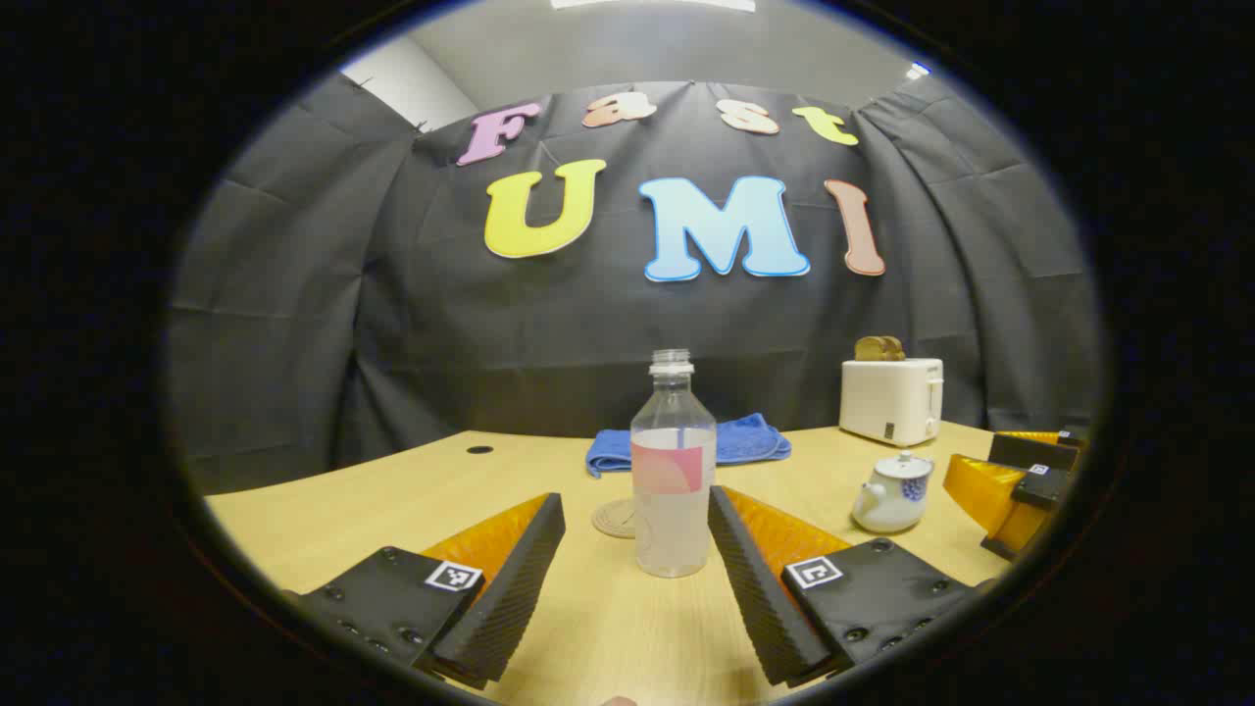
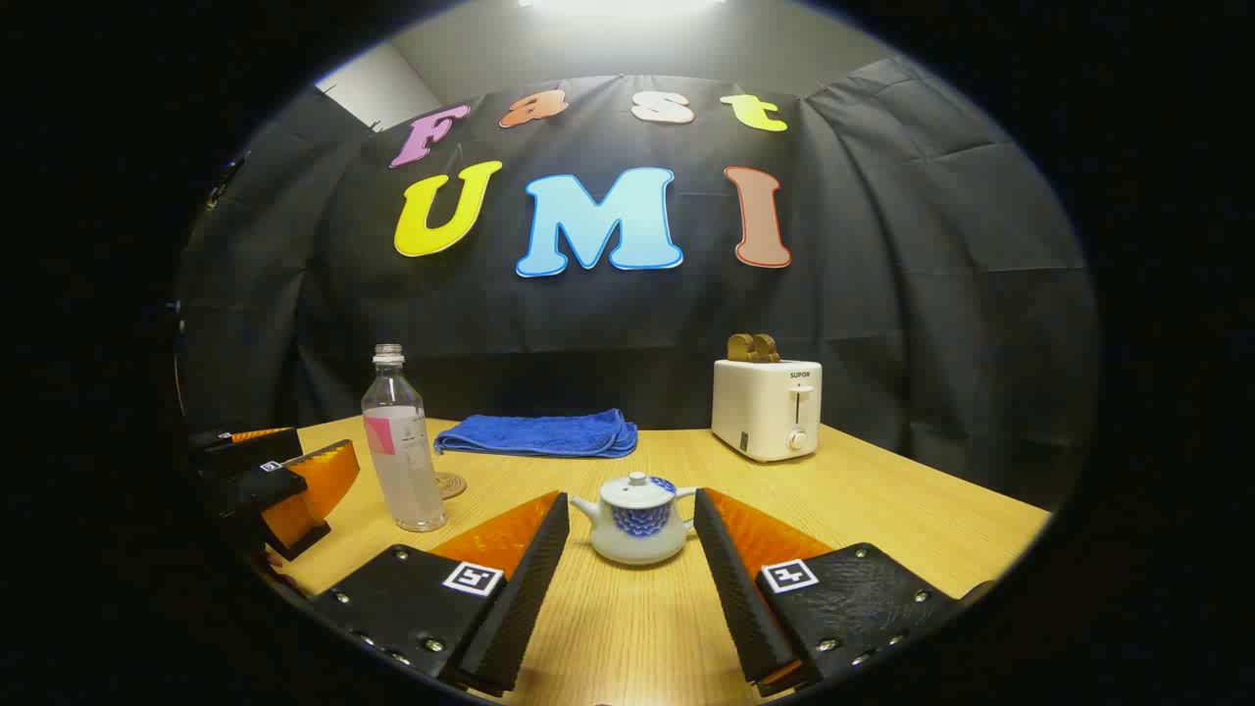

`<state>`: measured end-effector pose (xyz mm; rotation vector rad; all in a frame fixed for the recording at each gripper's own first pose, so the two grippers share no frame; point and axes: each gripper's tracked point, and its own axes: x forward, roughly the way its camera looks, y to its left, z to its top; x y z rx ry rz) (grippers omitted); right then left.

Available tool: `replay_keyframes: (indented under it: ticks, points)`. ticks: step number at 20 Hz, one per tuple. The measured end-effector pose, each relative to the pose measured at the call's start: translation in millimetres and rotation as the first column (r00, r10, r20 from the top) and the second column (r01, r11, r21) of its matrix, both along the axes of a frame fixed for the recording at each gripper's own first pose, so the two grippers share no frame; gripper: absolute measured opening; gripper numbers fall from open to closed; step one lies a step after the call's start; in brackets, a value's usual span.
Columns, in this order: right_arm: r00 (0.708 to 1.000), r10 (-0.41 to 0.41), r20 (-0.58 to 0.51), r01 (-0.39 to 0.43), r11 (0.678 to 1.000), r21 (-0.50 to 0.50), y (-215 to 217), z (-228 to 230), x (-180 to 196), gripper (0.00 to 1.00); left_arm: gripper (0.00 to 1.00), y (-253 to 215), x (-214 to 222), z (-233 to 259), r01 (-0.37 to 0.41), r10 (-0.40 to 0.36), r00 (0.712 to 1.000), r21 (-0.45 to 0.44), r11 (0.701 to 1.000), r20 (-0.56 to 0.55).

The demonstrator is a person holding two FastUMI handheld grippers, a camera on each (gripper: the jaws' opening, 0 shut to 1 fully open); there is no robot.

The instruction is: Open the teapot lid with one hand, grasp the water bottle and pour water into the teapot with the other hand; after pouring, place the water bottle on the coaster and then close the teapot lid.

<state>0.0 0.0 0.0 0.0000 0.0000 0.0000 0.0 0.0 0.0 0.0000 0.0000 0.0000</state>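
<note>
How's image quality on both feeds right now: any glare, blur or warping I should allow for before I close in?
Left gripper view: sharp and evenly lit; fisheye bows the table edge; the water bottle reads clearly between open jaws. Right gripper view: a ceiling light blows out at the top and the edges darken, but the teapot is crisp, with soft sheen on its lid; no motion blur.

A recording booth staged as a small kitchen corner

Black cloth (image 2: 931, 324) hangs in folds as the back wall, with a plain grey room wall (image 2: 627, 49) and a ceiling light above it. A pale wooden desk (image 2: 882, 520) carries household props: a white toaster (image 2: 765, 407) with toast in its slots, a folded blue towel (image 2: 537, 433), a small teapot (image 2: 635, 529), a water bottle (image 2: 400, 441) and a round coaster (image 1: 613, 518).
</note>
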Motion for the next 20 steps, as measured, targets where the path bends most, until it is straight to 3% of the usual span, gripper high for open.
replay_keyframes:
  ticks: [3, 6, 20]
  points:
    - [1.0, 0.004, 0.002, -0.004, 1.0, 0.007, 0.9, 0.6, 0.9, 0.85, 1.0, 4.4, -3.6, 10.9, -0.016, 0.016, 0.999, -0.006, 1.0, 0.036]
    - [1.0, 0.002, 0.004, -0.003, 1.0, 0.004, 1.3, 0.6, 1.2, 0.84, 1.0, -1.2, -2.1, -4.6, 0.0, 0.0, 1.0, 0.003, 1.0, -0.018]
    - [1.0, -0.02, 0.0, 0.02, 1.0, 0.001, -5.8, 0.2, 15.5, 0.88, 1.0, 0.6, 0.0, -1.3, -0.013, 0.013, 1.0, -0.001, 1.0, -0.008]
